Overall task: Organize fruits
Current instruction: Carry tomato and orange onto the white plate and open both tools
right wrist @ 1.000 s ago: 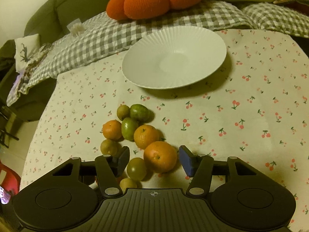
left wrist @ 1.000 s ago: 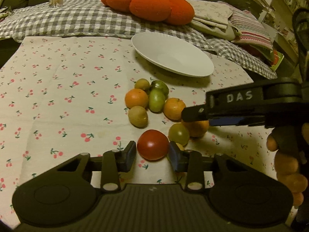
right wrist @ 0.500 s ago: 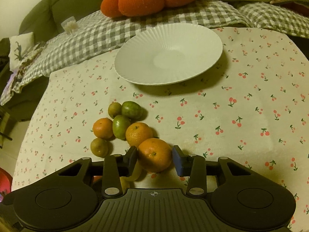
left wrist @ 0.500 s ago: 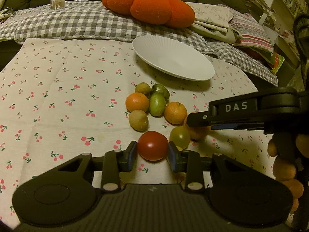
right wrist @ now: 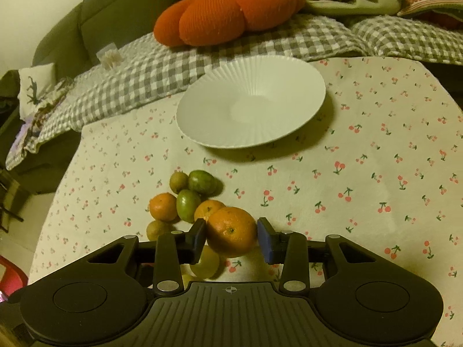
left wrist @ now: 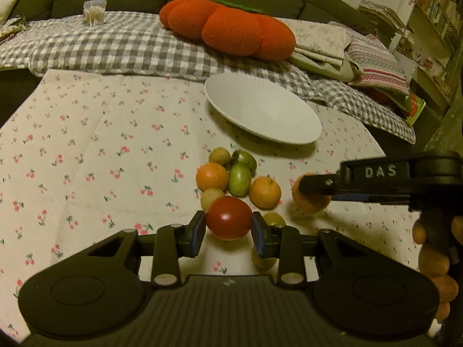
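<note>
Cherry-print cloth [left wrist: 101, 133] covers the table, with a checked blanket [left wrist: 115, 49] and an orange pumpkin cushion [left wrist: 228, 26] at its far edge. Take the white plate [left wrist: 289, 133] as the landmark: it sits bare on the cloth, just on the near side of the blanket, and the fruit cluster lies on the cloth on its near side.

Closest to the plate are a small yellowish fruit [left wrist: 219, 156] and a green fruit [left wrist: 244, 158]. A little nearer to the camera lie a second green fruit [left wrist: 239, 180], flanked by a small orange [left wrist: 211, 176] and another orange [left wrist: 265, 192].

The left gripper [left wrist: 228, 230] pinches the red tomato [left wrist: 228, 217] between its two pads, both touching the fruit. A second ago the pads stood spread on either side of the tomato, which rested on the cloth; now the tomato is clamped and looks raised off it, overlapping a pale yellow fruit [left wrist: 212, 197] behind.

The right gripper [right wrist: 231, 235] grips the big orange [right wrist: 231, 231], a pad pressed on each side. A second ago its fingers were wide apart around that orange on the cloth; since then they have closed. In the left wrist view the orange [left wrist: 311, 202] now hangs apart from the cluster, to the side of it and nearer than the plate, with a shadow under it on the cloth. Two yellow-green fruits [right wrist: 205, 261] lie on the cloth beneath the right gripper, farthest from the plate.
</note>
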The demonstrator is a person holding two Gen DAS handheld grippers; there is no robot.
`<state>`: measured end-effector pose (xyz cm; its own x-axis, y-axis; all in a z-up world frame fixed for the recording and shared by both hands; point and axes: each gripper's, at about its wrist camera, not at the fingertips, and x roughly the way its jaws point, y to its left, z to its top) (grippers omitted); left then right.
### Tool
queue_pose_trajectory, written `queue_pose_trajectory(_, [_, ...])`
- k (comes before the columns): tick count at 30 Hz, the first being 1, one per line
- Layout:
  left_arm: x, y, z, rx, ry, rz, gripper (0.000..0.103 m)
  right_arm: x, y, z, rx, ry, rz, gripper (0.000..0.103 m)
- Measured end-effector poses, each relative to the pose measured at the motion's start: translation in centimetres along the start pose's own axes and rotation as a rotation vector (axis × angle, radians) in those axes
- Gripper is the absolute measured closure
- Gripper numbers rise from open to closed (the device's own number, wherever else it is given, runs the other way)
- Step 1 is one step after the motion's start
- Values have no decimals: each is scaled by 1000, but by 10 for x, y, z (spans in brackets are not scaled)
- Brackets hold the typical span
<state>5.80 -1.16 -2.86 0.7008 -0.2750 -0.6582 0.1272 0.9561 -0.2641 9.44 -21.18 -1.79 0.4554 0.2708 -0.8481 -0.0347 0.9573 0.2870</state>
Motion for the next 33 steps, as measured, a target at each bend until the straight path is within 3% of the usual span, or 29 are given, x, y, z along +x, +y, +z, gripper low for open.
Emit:
queue_pose_trajectory(15, [4, -2, 40, 29, -36, 33, 71, -14, -5, 13, 7, -33, 22, 66])
queue_pose_trajectory(33, [79, -36, 101, 114, -84, -3, 71, 14, -31, 80, 55, -99, 6, 66])
